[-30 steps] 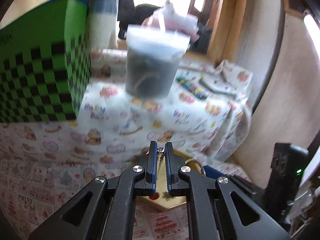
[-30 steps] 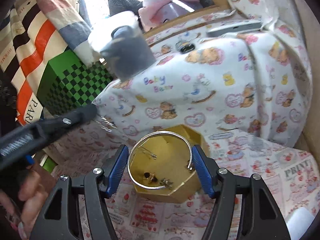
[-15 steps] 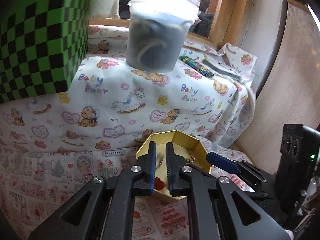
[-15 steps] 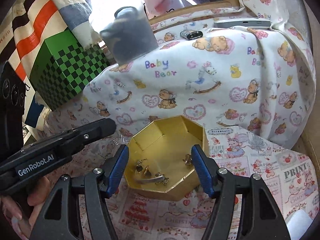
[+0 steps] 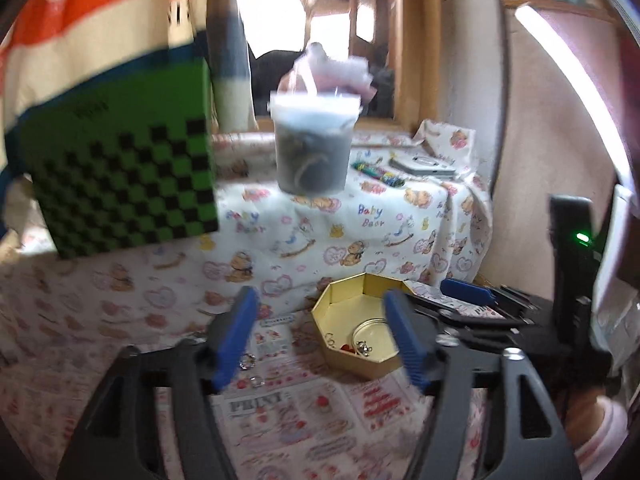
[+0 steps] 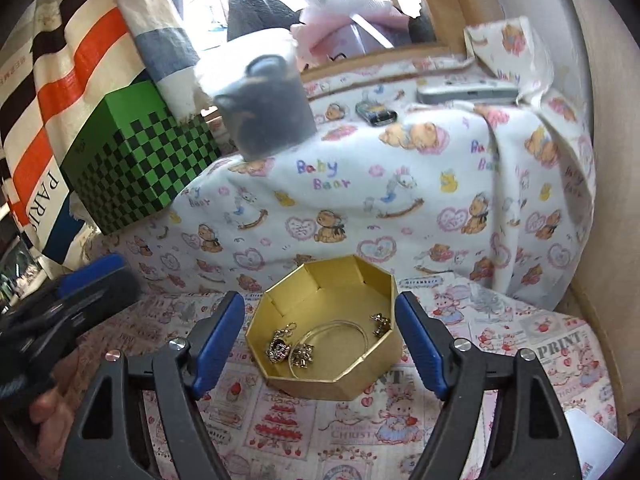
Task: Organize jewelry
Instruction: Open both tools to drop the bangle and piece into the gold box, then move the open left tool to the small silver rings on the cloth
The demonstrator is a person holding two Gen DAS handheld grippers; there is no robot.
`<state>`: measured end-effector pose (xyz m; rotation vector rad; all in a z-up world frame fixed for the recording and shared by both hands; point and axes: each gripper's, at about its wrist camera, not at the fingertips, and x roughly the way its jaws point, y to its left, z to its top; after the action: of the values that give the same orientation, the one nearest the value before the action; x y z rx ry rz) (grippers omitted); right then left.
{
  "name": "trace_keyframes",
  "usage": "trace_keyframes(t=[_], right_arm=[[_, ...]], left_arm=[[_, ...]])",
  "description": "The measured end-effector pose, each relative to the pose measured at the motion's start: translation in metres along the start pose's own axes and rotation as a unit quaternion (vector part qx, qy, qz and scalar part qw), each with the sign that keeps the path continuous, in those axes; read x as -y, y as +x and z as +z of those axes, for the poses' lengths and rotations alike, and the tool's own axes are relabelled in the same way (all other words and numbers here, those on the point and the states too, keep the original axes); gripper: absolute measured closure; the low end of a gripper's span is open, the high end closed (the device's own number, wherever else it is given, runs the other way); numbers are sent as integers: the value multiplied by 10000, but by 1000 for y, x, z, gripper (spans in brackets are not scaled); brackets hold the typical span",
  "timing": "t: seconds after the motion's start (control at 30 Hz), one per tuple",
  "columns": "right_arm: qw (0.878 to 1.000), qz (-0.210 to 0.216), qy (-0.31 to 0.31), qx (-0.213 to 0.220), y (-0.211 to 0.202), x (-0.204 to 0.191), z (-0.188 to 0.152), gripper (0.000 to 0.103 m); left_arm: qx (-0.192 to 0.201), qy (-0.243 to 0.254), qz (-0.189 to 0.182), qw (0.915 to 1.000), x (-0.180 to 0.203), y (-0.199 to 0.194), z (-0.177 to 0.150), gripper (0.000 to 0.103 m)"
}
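Note:
A gold octagonal box (image 6: 332, 388) stands open on the printed cloth. Inside lie a thin bangle (image 6: 340, 322), a dark charm (image 6: 280, 346) and small gold pieces (image 6: 302, 358). My right gripper (image 6: 320, 344) hovers over the box's near side, its jaws opening and its pads touching nothing. My left gripper (image 5: 320, 338) is back and to the left of the box (image 5: 360, 366), its jaws opening with nothing held. Two small rings (image 5: 247, 361) lie on the cloth by its left finger. Each gripper shows in the other's view: the left gripper (image 6: 92, 280) and the right gripper (image 5: 464, 292).
A green checkered box (image 6: 136, 160) stands at the left. On the raised ledge under the bear-print cloth are a lidded plastic tub (image 6: 268, 116), a small dark object (image 6: 376, 114) and a flat silver device (image 6: 468, 92). A striped bag (image 6: 60, 60) hangs behind. A person's hand (image 5: 596, 420) holds the right gripper.
The left gripper, shut on a small charm over the box, has opened wide and pulled back to the left. The bangle between the right fingers now lies in the box.

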<state>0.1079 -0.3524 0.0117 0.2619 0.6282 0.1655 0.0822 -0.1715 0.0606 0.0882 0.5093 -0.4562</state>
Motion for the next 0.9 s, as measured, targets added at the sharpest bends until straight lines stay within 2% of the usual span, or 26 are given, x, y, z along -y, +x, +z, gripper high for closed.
trace_keyframes(t=[0.07,0.17,0.37,0.47,0.53,0.8,0.9], right_arm=[[10000,-49,-65,35,-4,-5,-1,24],[9999,-48,-56,144,-12,-9,-2,19],[9983,-203,-344,412,-26,-23,-4,17],[9980,-205,-394,457,-29,-28,-5,14],[9974,-240,-476,488,-30,-32,-6,14],[9961,-370,-612,512,-27,-39,-12,12],[9964,-377,-577,502,-25,-38,-13,12]], left_arm=[[175,113,-79,9998,-1,-15,-3,13],[461,220,143,9986,-3,-33,-8,8],[739,-175,359,9965,-23,-50,-15,3],[872,-400,579,9937,-34,-53,-21,1],[907,-479,757,9918,-40,-52,-25,1],[765,-653,1047,9894,-62,-36,-40,1],[595,-628,972,9915,-67,-29,-44,1]])
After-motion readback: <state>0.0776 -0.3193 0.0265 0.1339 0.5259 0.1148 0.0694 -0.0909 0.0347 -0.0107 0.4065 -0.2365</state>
